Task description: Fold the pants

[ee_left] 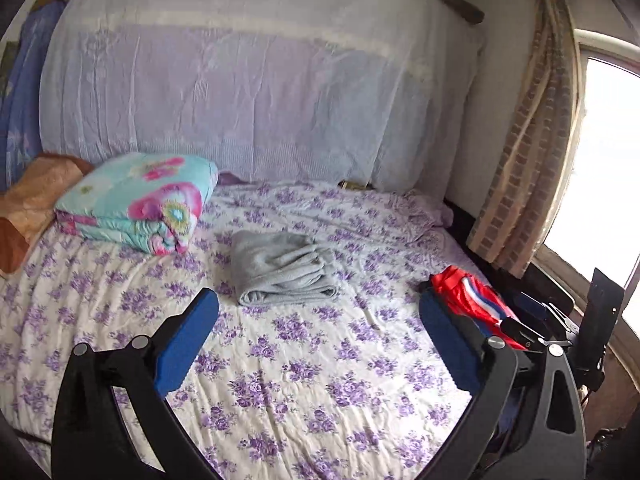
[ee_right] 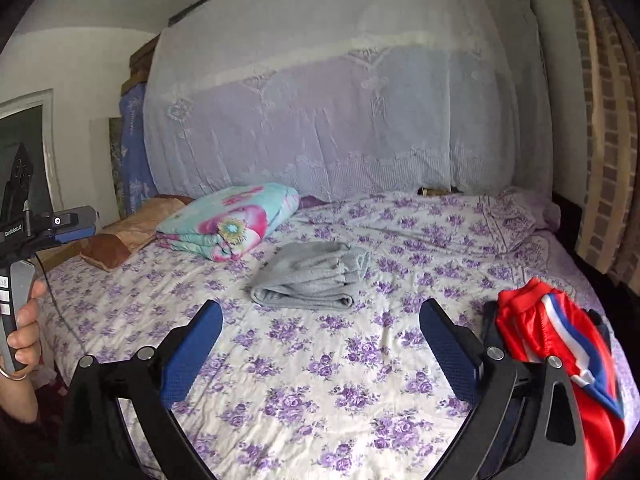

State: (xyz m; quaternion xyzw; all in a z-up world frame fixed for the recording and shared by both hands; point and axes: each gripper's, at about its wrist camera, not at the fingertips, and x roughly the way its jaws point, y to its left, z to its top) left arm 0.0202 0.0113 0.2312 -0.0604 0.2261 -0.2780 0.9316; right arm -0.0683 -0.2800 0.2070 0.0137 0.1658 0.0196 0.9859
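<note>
Grey pants [ee_left: 282, 268] lie folded in a compact bundle in the middle of the bed; they also show in the right wrist view [ee_right: 310, 276]. A red garment with white and blue stripes [ee_left: 474, 300] lies crumpled at the bed's right edge, seen closer in the right wrist view [ee_right: 556, 344]. My left gripper [ee_left: 318, 312] is open and empty, held above the sheet in front of the grey pants. My right gripper [ee_right: 320, 320] is open and empty, just left of the red garment.
The bed has a white sheet with purple flowers [ee_left: 300, 380]. A folded turquoise floral quilt [ee_left: 140, 200] and an orange pillow [ee_left: 36, 200] lie at the back left. A white net curtain [ee_left: 248, 92] hangs behind. A window and curtain [ee_left: 532, 152] are on the right.
</note>
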